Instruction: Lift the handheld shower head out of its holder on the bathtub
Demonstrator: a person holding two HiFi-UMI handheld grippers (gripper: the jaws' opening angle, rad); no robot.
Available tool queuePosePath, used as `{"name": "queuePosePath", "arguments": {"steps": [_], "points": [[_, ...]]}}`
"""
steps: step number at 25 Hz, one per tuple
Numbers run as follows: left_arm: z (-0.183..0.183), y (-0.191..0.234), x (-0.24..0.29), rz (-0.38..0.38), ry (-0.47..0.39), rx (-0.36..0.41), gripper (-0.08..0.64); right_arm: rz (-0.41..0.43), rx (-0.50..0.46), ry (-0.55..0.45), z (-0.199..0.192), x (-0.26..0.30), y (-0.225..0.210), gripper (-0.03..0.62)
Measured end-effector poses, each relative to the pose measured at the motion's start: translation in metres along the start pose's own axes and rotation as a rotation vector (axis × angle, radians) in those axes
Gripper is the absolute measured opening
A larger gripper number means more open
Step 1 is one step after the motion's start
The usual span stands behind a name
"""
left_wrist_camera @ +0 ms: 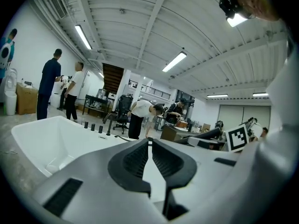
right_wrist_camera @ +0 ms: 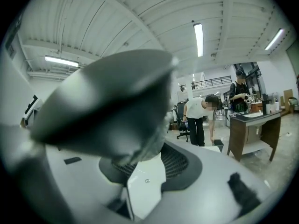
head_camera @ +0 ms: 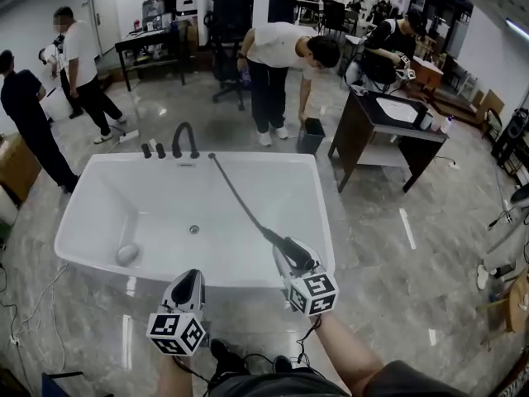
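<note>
At 6 o'clock in the head view, the left hand-held gripper (head_camera: 191, 278) hangs with its jaws together on nothing. At 5 o'clock the right hand-held gripper (head_camera: 291, 259) is clamped, jaws partly apart, on the dark rounded plastic shower head (head_camera: 281, 241), which is already out of its holder and above the near rim of the white rectangular bathtub (head_camera: 324, 222). The thin dark hose (head_camera: 238, 190) stretches toward 12 o'clock, ending beside the black curved tap (head_camera: 183, 137). My judgement is that the grip should be firm and any further pull gentle, so the hose does not jerk.
</note>
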State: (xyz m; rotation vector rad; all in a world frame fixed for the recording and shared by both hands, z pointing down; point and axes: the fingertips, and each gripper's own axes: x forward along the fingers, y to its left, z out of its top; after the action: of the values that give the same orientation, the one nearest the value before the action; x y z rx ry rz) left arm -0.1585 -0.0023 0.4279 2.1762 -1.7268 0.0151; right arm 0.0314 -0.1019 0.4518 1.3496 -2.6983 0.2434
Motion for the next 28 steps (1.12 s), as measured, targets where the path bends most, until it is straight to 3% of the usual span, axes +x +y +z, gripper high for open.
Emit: {"name": "queuePosePath", "arguments": {"steps": [12,20,28], "points": [[-0.027,-0.095,-0.029,0.033,-0.02,0.0,0.034,0.082,-0.029,-0.009,-0.009,-0.09,-0.02,0.141],[-0.039,-0.127,-0.036,0.023,-0.019,0.006,0.034,0.077,0.004,0.008,-0.028,-0.13,-0.033,0.141],[-0.049,-0.133,-0.045,0.038,-0.006,0.005,0.034,0.08,-0.026,0.034,-0.038,-0.138,-0.028,0.141]]}}
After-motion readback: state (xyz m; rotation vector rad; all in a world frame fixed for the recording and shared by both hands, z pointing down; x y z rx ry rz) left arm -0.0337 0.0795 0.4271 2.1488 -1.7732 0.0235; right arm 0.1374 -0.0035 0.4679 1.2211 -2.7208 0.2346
